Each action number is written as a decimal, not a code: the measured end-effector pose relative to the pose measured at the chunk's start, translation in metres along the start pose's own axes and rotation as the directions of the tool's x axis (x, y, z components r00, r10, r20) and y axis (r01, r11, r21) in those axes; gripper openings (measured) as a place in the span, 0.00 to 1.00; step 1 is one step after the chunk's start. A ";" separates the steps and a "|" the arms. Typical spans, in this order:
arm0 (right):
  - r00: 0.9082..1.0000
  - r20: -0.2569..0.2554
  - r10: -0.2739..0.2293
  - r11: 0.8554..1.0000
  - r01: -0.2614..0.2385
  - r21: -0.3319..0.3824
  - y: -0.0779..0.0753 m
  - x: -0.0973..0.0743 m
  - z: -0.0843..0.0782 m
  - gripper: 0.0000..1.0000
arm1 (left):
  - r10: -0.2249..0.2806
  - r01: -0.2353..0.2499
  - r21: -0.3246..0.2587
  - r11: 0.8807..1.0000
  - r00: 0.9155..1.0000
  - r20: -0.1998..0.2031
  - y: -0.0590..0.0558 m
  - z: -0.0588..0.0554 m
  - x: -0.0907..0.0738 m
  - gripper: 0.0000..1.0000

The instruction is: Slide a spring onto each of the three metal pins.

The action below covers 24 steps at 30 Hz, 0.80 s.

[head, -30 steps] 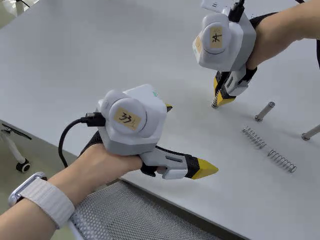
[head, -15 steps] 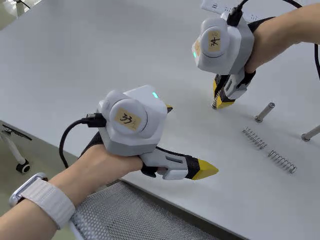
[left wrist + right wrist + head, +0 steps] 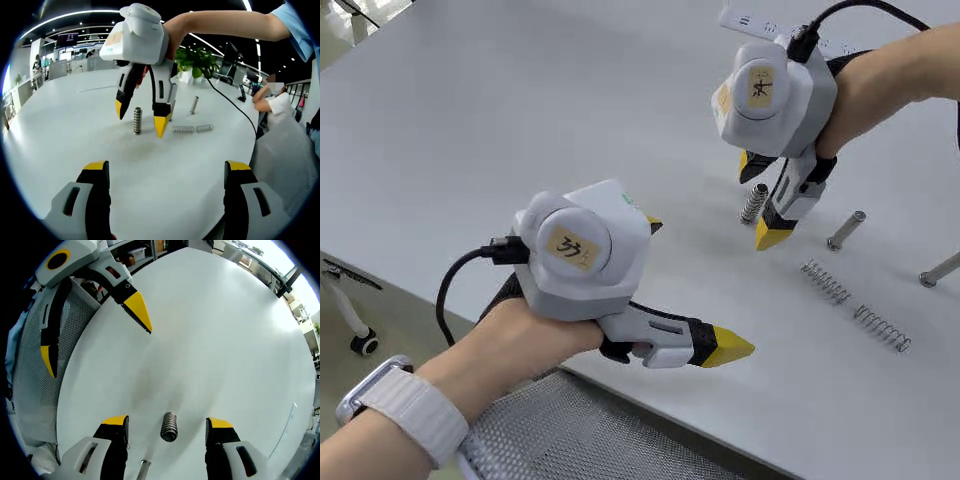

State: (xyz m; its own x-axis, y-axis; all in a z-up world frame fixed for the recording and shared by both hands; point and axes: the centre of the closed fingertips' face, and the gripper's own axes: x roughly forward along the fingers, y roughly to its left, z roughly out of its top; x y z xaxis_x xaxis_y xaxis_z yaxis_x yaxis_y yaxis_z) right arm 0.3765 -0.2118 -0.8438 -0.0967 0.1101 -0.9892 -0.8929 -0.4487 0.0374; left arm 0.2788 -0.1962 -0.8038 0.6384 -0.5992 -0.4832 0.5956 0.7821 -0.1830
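One metal pin stands upright wearing a spring (image 3: 753, 203) (image 3: 137, 120) (image 3: 169, 426). My right gripper (image 3: 758, 200) (image 3: 140, 116) (image 3: 167, 422) hangs open around and just above it, one jaw on each side, touching nothing. Two bare pins (image 3: 846, 229) (image 3: 940, 268) lie to the right; one pin (image 3: 194, 104) appears past the right gripper. Two loose springs (image 3: 827, 281) (image 3: 881, 328) (image 3: 183, 129) lie flat on the white table (image 3: 520, 120). My left gripper (image 3: 695, 285) (image 3: 165, 172) is open near the table's front edge, holding nothing.
A white power strip (image 3: 760, 20) lies at the table's far edge. A grey mesh chair back (image 3: 570, 430) sits below the front edge. The table's left half is bare. A seated person (image 3: 275, 107) is beyond the table.
My right gripper has opened and lifted off the spring, which now stays on the upright pin. The left gripper has hardly moved.
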 end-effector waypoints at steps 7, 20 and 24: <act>0.996 0.086 -0.034 0.997 0.028 0.068 0.000 -0.004 0.000 0.85 | 0.004 -0.004 -0.013 1.000 1.000 0.010 0.002 0.002 -0.001 0.94; 0.980 0.180 -0.088 0.986 0.060 0.155 0.013 -0.015 -0.003 0.99 | 0.009 -0.009 -0.009 1.000 1.000 0.011 0.004 0.005 -0.002 0.94; 0.960 0.250 -0.127 0.977 0.078 0.196 0.015 -0.020 0.004 0.99 | 0.013 -0.012 -0.024 1.000 1.000 0.023 0.005 0.007 -0.003 0.94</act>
State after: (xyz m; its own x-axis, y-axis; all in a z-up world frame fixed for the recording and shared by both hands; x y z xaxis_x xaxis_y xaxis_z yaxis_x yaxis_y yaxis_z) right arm 0.3630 -0.2172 -0.8233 -0.0895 0.3843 -0.9189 -0.9666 -0.2558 -0.0128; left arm 0.2835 -0.1915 -0.7973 0.6566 -0.5930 -0.4660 0.5759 0.7932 -0.1980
